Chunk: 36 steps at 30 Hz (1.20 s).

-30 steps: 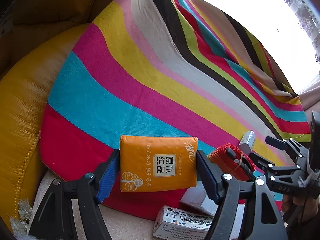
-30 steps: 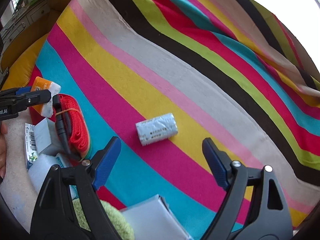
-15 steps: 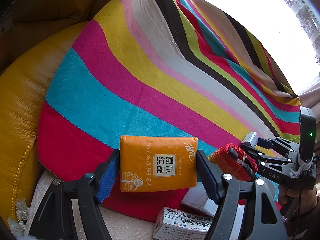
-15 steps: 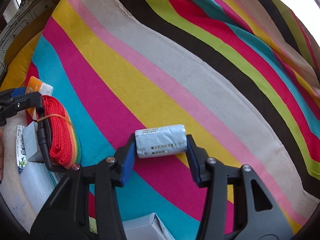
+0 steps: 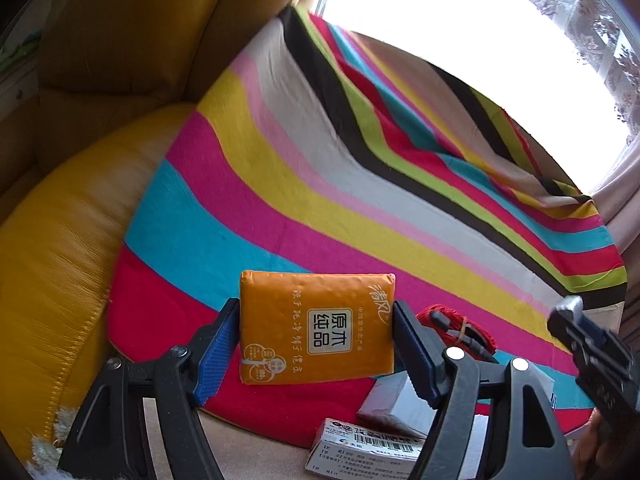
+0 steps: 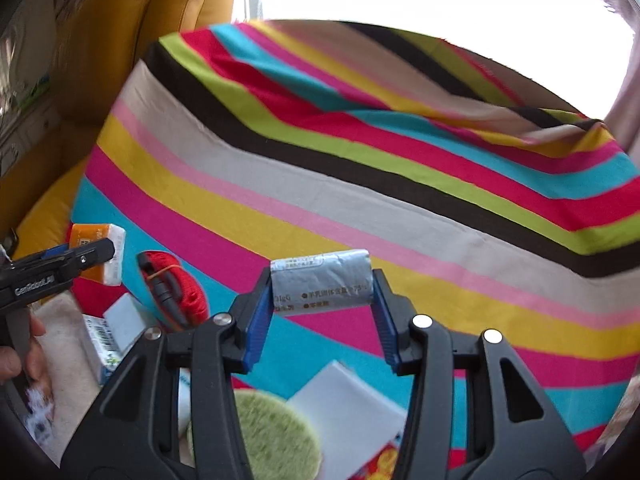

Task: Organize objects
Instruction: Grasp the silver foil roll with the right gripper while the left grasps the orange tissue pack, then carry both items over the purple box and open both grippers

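Silver packet (image 6: 322,282) sits between the blue pads of our right gripper (image 6: 321,308), clamped at both short ends, so its long axis runs across the jaws, left to right in the right wrist view. It looks lifted above the striped blanket (image 6: 360,184), though we cannot be sure it is fully clear of the fabric.

Our left gripper (image 5: 316,344) is closed on the orange tissue pack (image 5: 316,326), held flat-face to the camera, w/ its wide side spanning the pads. In the right wrist view that pack (image 6: 98,250) shows far left, well apart from the silver packet.

The relation that matters, we think: the other items lie on the near-left side of the right gripper, i.e. red strap bundle (image 6: 176,292), white box (image 6: 128,316) and barcode box (image 6: 102,344), near the blanket edge. So the silver packet is to go left and toward us, approx. beside the red strap bundle, if that group is the collecting place. The left gripper is nearer to this group than the right one. Both arms converge on the same side, so a bump between grippers is possible.
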Each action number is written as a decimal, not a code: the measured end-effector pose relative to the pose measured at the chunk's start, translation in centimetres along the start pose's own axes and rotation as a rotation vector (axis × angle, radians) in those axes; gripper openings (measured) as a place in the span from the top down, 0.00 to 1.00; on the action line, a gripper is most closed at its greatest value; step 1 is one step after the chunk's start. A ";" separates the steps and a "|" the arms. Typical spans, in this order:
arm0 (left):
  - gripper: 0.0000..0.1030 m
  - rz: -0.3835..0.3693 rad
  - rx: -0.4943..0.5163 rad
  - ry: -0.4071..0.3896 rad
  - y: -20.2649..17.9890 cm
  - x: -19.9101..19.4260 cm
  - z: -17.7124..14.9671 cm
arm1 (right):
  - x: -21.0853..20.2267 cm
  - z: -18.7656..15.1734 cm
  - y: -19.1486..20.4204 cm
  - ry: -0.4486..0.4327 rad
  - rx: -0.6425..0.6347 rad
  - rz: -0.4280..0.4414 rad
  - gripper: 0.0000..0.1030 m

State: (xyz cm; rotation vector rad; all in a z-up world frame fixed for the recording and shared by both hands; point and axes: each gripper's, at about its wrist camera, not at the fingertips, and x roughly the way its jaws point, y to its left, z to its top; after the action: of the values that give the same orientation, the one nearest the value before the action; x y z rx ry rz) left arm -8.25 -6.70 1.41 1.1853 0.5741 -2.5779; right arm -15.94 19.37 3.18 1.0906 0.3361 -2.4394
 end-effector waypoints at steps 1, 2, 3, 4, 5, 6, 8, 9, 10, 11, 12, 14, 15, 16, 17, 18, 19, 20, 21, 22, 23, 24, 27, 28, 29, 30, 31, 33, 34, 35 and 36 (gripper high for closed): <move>0.28 0.004 0.008 -0.023 -0.2 -0.6 0.0 | -0.7 -0.5 0.1 -0.014 0.015 -0.007 0.51; 0.28 0.007 0.019 -0.049 -0.5 -1.4 -0.1 | -1.5 -1.2 0.2 -0.027 0.031 -0.019 0.51; 0.28 0.008 0.027 -0.068 -0.6 -2.0 -0.2 | -2.1 -1.0 0.7 -0.036 0.041 -0.029 0.51; 0.28 0.006 0.035 -0.084 -0.8 -2.5 -0.3 | -3.0 -1.7 0.7 -0.047 0.055 -0.043 0.51; 0.28 0.004 0.041 -0.096 -1.0 -3.1 -0.5 | -3.3 -2.1 0.8 -0.052 0.068 -0.051 0.51; 0.28 0.000 0.045 -0.103 -1.0 -3.6 -0.7 | -4.1 -2.9 0.5 -0.057 0.090 -0.056 0.51; 0.28 -0.007 0.045 -0.108 -1.0 -4.4 -1.3 | -5.4 -4.0 0.0 -0.066 0.132 -0.068 0.51; 0.28 -0.010 0.043 -0.110 -0.9 -4.7 -1.6 | -6.0 -4.6 -0.3 -0.068 0.156 -0.078 0.51; 0.28 -0.014 0.042 -0.113 -0.8 -5.1 -1.9 | -6.4 -5.2 -0.7 -0.067 0.177 -0.084 0.51; 0.28 -0.016 0.043 -0.115 -0.8 -5.5 -2.2 | -7.0 -5.8 -1.0 -0.067 0.198 -0.090 0.51; 0.28 -0.020 0.044 -0.121 -0.8 -6.0 -2.5 | -7.6 -6.3 -1.2 -0.067 0.211 -0.096 0.51; 0.28 -0.027 0.051 -0.125 -1.1 -6.6 -3.0 | -8.5 -7.5 -1.5 -0.063 0.232 -0.111 0.51; 0.28 -0.035 0.058 -0.124 -1.3 -6.8 -3.2 | -8.8 -8.0 -1.6 -0.063 0.240 -0.115 0.51; 0.28 -0.042 0.062 -0.126 -1.5 -7.0 -3.4 | -9.3 -8.5 -1.6 -0.063 0.245 -0.120 0.51; 0.28 -0.049 0.068 -0.128 -1.7 -7.3 -3.7 | -10.0 -9.1 -1.8 -0.067 0.250 -0.132 0.51; 0.28 -0.058 0.074 -0.126 -1.9 -7.6 -4.0 | -10.5 -9.5 -1.8 -0.073 0.255 -0.142 0.51; 0.28 -0.070 0.078 -0.122 -2.2 -7.9 -4.3 | -11.1 -9.9 -1.9 -0.079 0.260 -0.152 0.51; 0.28 -0.085 0.084 -0.116 -2.5 -8.2 -4.7 | -11.8 -10.4 -2.0 -0.085 0.267 -0.165 0.51; 0.28 -0.096 0.093 -0.109 -2.9 -8.4 -5.1 | -12.3 -10.9 -2.1 -0.089 0.274 -0.179 0.51; 0.28 -0.110 0.104 -0.097 -3.3 -8.5 -5.5 | -12.9 -11.5 -2.3 -0.088 0.283 -0.192 0.51; 0.28 -0.128 0.116 -0.080 -3.9 -8.7 -6.0 | -13.3 -12.0 -2.4 -0.083 0.293 -0.199 0.51; 0.28 -0.142 0.124 -0.067 -4.3 -8.8 -6.3 | -13.7 -12.6 -2.7 -0.078 0.308 -0.204 0.51; 0.28 -0.192 0.162 -0.027 -6.3 -9.1 -7.6 | -14.7 -14.3 -3.4 -0.063 0.341 -0.225 0.51; 0.28 -0.207 0.177 -0.020 -7.0 -9.3 -7.9 | -15.0 -14.8 -3.7 -0.058 0.351 -0.227 0.51; 0.28 -0.223 0.196 -0.015 -7.8 -9.5 -8.3 | -15.4 -15.4 -3.9 -0.053 0.361 -0.232 0.51; 0.28 -0.237 0.217 -0.009 -8.7 -9.6 -8.7 | -15.7 -15.8 -4.0 -0.049 0.367 -0.238 0.51; 0.28 -0.253 0.241 0.001 -9.6 -9.7 -9.2 | -16.0 -16.2 -4.2 -0.046 0.371 -0.243 0.51; 0.28 -0.284 0.283 0.028 -11.4 -9.7 -10.1 | -16.6 -17.2 -4.8 -0.039 0.387 -0.256 0.51; 0.28 -0.297 0.299 0.039 -12.2 -9.7 -10.4 | -17.0 -17.7 -5.3 -0.036 0.401 -0.265 0.51; 0.28 -0.311 0.320 0.051 -13.1 -9.7 -10.9 | -17.4 -18.2 -5.9 -0.035 0.412 -0.273 0.51; 0.28 -0.331 0.342 0.067 -14.0 -9.7 -11.5 | -17.7 -18.6 -6.5 -0.035 0.424 -0.284 0.51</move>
State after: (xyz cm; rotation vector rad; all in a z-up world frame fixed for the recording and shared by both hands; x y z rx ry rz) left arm 0.35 11.54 5.50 1.3858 0.3776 -3.0192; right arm 3.33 37.55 4.50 1.2368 -0.0489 -2.8651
